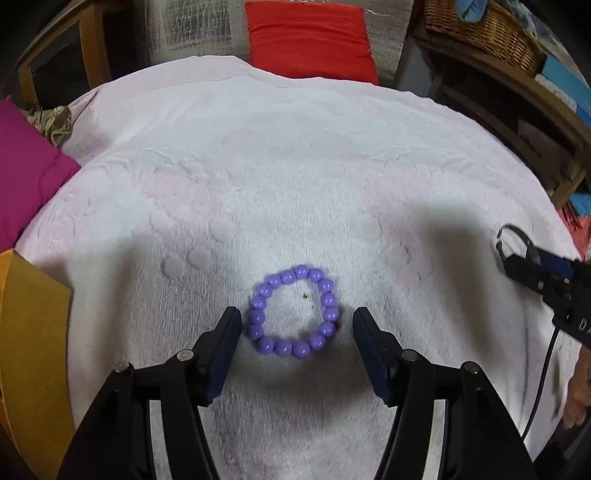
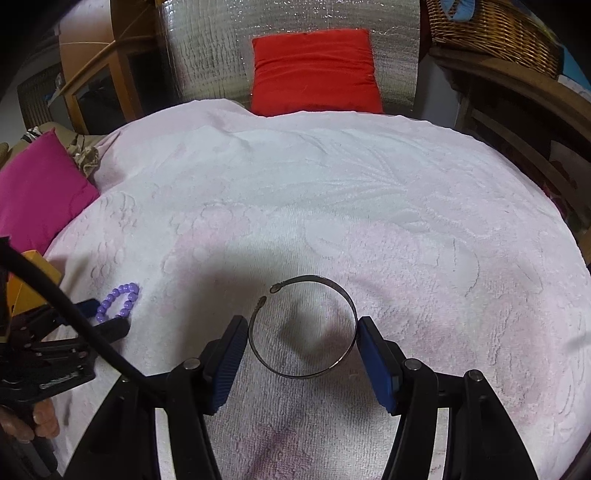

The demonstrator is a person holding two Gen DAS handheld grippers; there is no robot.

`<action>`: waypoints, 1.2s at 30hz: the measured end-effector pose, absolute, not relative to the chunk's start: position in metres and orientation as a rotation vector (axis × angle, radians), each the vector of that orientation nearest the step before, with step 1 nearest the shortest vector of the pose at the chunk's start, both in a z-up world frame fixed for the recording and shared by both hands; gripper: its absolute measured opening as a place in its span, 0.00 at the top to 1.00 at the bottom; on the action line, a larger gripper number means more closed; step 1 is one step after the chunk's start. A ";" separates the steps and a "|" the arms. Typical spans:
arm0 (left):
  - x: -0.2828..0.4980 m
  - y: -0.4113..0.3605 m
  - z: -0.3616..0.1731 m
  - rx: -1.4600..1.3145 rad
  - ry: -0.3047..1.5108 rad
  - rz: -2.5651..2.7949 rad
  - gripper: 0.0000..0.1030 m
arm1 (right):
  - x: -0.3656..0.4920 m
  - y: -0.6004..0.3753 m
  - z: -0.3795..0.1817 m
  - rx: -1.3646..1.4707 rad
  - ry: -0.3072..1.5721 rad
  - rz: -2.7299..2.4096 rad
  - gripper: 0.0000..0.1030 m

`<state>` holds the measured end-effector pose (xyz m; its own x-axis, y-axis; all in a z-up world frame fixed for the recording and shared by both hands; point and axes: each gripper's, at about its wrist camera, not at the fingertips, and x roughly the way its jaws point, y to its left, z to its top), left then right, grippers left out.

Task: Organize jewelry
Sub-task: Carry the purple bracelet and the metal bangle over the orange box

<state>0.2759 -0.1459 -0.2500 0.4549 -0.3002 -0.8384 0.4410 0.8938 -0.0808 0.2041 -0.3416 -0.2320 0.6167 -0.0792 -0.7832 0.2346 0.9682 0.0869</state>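
A purple bead bracelet [image 1: 294, 312] lies flat on the white towel [image 1: 295, 166]. My left gripper [image 1: 295, 325] is open, its two fingers standing either side of the bracelet without touching it. A thin metal open cuff bangle [image 2: 303, 328] lies on the towel [image 2: 332, 184] in the right wrist view. My right gripper [image 2: 301, 330] is open around the bangle; its right finger looks to touch the rim. The purple bracelet [image 2: 118, 301] and the left gripper [image 2: 99, 317] also show at the left of the right wrist view. The right gripper [image 1: 517, 254] shows at the right edge of the left wrist view.
A yellow-orange box [image 1: 33, 332] stands at the towel's left edge. A magenta cushion [image 1: 26, 173] lies at the left and a red cushion [image 1: 310, 40] at the back. A wicker basket [image 1: 480, 29] sits on a wooden shelf at the back right.
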 end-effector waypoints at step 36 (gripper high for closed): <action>0.185 -0.086 -0.134 -0.056 0.676 -0.585 0.91 | 0.178 -0.290 -0.174 0.193 0.667 -0.071 0.38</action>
